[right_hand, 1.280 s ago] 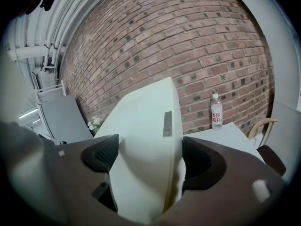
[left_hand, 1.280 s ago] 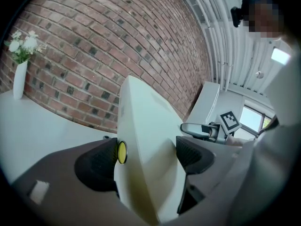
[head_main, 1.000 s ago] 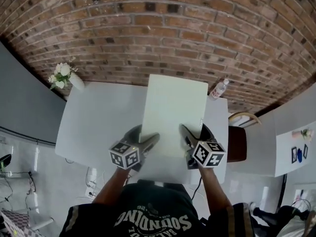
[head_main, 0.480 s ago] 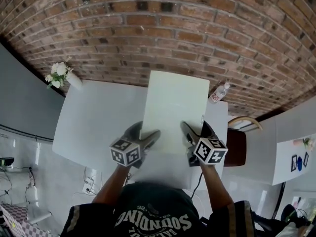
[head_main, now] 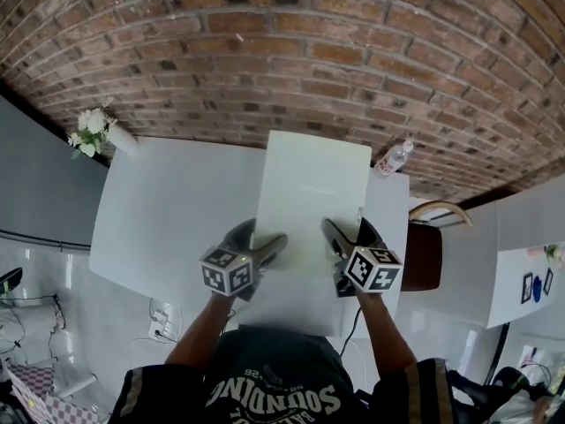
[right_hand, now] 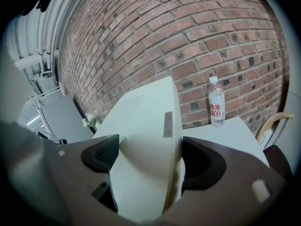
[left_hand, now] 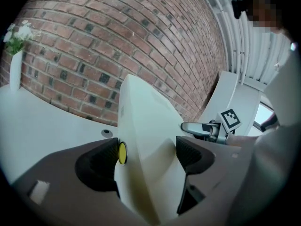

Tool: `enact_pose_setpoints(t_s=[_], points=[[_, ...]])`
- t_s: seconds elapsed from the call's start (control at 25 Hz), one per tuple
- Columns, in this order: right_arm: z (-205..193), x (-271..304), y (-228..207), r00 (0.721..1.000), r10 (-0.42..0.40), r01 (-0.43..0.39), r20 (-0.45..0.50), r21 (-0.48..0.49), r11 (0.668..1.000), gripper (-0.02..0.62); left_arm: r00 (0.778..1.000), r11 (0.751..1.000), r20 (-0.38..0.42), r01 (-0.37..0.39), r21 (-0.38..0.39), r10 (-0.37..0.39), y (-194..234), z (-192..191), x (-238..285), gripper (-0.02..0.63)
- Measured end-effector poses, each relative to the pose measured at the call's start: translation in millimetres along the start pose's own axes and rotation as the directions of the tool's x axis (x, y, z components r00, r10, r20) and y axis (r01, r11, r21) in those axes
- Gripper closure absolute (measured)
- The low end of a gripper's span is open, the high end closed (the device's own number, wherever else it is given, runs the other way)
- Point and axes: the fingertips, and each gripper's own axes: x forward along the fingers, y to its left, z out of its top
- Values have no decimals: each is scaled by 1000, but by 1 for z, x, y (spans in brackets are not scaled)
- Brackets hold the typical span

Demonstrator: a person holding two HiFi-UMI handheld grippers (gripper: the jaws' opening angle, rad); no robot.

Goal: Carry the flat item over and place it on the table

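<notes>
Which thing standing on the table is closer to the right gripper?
The clear plastic bottle with a red label; the vase of white flowers stands at the far left corner.

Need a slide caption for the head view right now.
Left gripper and right gripper hold a pale board over the white table.

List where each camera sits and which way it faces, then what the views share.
Head view: on the person's head, looking steeply down at the table by the brick wall; forearms, shirt, left claw and right claw show.
Left gripper view: on the left claw, looking along its jaws toward the wall and a flower vase; the right claw shows too.
Right gripper view: on the right claw, facing the wall and a bottle.
Shared: the white board, clamped by both claws.
</notes>
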Motion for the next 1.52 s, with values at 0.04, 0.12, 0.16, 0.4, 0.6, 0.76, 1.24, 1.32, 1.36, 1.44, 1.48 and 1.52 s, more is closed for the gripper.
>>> enact_pose_setpoints(t_s=[0.04, 0.12, 0.16, 0.4, 0.6, 0.76, 1.24, 1.32, 1.36, 1.44, 1.48, 1.52], points=[[-5, 1, -3, 1000, -3, 3, -8, 3, 1000, 179, 1000, 1000, -11, -1, -5, 1, 1, -5, 2, 213], [-15, 2, -8, 1000, -9, 10, -25, 9, 1000, 179, 999, 1000, -35, -2, -15, 2, 3, -17, 5, 213], [-21, 2, -10, 999, -13, 13, -35, 12, 1000, 179, 999, 1000, -47, -2, -20, 1, 4, -24, 5, 213], [-58, 0, -23, 995, -29, 31, -98, 20, 999, 181, 994, 998, -111, -13, -53, 7, 7, -63, 6, 213], [-91, -2, -29, 989, -34, 40, -143, 42, 998, 181, 988, 996, -152, -41, -77, 28, 9, -89, 0, 213], [-113, -4, -34, 983, -36, 48, -179, 65, 997, 183, 982, 993, -185, -48, -105, 28, 11, -113, -3, 213], [-141, 5, -50, 973, -46, 73, -226, 114, 991, 184, 973, 989, -228, -57, -134, 25, 20, -139, 7, 215], [-139, 8, -54, 972, -46, 75, -228, 118, 990, 184, 974, 989, -225, -57, -137, 25, 21, -139, 11, 215], [-138, 10, -56, 972, -47, 76, -230, 118, 990, 184, 974, 989, -223, -57, -138, 25, 22, -138, 14, 215], [-136, 14, -59, 972, -49, 78, -232, 117, 990, 184, 974, 988, -225, -61, -142, 27, 25, -138, 18, 215], [-134, 16, -61, 971, -50, 78, -232, 116, 990, 184, 974, 987, -225, -62, -146, 28, 26, -137, 21, 215], [-132, 18, -62, 972, -50, 79, -231, 114, 990, 184, 975, 987, -221, -62, -149, 28, 27, -135, 23, 215]])
